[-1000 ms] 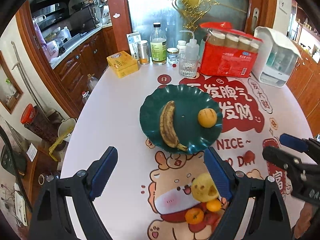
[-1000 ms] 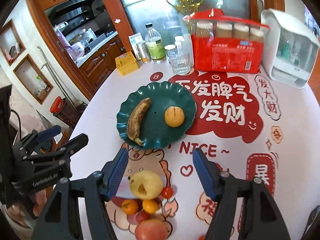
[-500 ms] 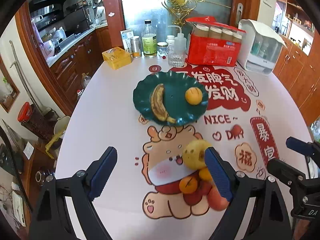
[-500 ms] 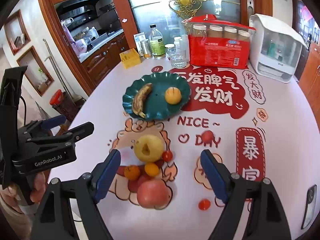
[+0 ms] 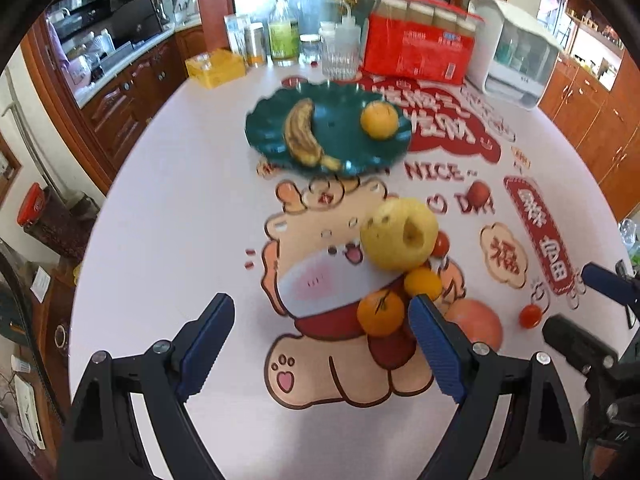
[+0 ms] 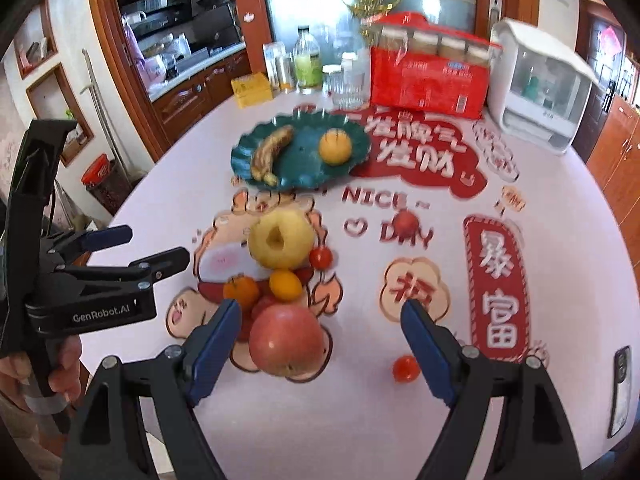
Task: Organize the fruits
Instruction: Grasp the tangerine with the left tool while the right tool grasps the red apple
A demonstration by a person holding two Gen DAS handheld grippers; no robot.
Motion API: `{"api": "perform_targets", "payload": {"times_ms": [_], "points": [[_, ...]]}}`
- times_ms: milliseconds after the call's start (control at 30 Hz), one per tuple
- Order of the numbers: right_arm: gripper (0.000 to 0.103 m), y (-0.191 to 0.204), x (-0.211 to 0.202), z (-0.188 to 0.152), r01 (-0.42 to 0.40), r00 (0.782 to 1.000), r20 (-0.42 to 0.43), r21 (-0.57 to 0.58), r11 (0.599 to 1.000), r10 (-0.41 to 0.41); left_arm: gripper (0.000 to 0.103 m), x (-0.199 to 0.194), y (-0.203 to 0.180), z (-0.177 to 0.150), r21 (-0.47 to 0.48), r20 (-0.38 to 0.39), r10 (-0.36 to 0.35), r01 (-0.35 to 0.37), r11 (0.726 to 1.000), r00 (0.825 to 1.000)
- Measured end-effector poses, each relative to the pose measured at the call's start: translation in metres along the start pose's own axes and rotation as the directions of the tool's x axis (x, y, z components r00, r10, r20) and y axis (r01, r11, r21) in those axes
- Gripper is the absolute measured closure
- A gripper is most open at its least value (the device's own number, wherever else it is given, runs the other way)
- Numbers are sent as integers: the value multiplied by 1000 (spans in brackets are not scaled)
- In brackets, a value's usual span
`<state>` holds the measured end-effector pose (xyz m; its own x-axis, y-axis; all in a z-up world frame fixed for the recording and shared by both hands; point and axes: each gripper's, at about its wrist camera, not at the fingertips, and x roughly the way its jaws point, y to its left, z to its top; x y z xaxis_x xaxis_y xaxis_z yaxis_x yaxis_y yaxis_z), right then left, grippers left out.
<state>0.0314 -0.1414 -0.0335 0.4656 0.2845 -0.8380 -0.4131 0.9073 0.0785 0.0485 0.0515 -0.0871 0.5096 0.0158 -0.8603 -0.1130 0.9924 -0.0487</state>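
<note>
The right gripper (image 6: 320,344) has its jaws spread wide and holds nothing; the red apple (image 6: 286,342) lies between its blue ribbed pads but they do not touch it. The left gripper (image 5: 320,344) is also released and empty, and a small orange (image 5: 380,312) sits just beside its right pad.

My judgement is that the task is only at its early part. On the green plate (image 5: 264,136) there are already a banana (image 5: 306,136) and one orange fruit (image 5: 379,119), so two fruits are organized. The rest is waiting in a pile on the table (image 5: 180,200): the red apple, a yellow apple (image 5: 398,234), the small orange and a second small orange (image 5: 423,283), all touching or nearly touching each other. Cherry tomatoes lie apart: one (image 6: 321,258) beside the yellow apple, one (image 6: 406,368) near the right pad of the right gripper, and a red round thing (image 6: 406,220) on the printed letters, which is blurred.

The plate looks hard and glossy, with a wavy rim. The banana is curved, with many brown spots, so probably soft. The apples are round and smooth; the yellow one shows its stem hollow toward the camera. The oranges have a matt peel. The table is covered by a smooth white sheet with red cartoon prints.
</note>
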Motion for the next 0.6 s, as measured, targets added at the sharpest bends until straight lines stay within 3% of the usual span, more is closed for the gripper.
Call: {"api": "perform_targets", "payload": {"times_ms": [200,500,600], "points": [[21,5,37,-27,-18,998,-60,-10,1000,18,15,30,-1,-6,-9,-24,-8,8,1000,1000],[21,18,61,-43,-35,999,-43,-38,999,33,16,59,-4,-3,-27,-49,-65,63,998,997],[21,21,68,-45,-37,999,-41,-43,998,35,20,66,-6,-4,-34,-64,-96,94,995,993]]}}
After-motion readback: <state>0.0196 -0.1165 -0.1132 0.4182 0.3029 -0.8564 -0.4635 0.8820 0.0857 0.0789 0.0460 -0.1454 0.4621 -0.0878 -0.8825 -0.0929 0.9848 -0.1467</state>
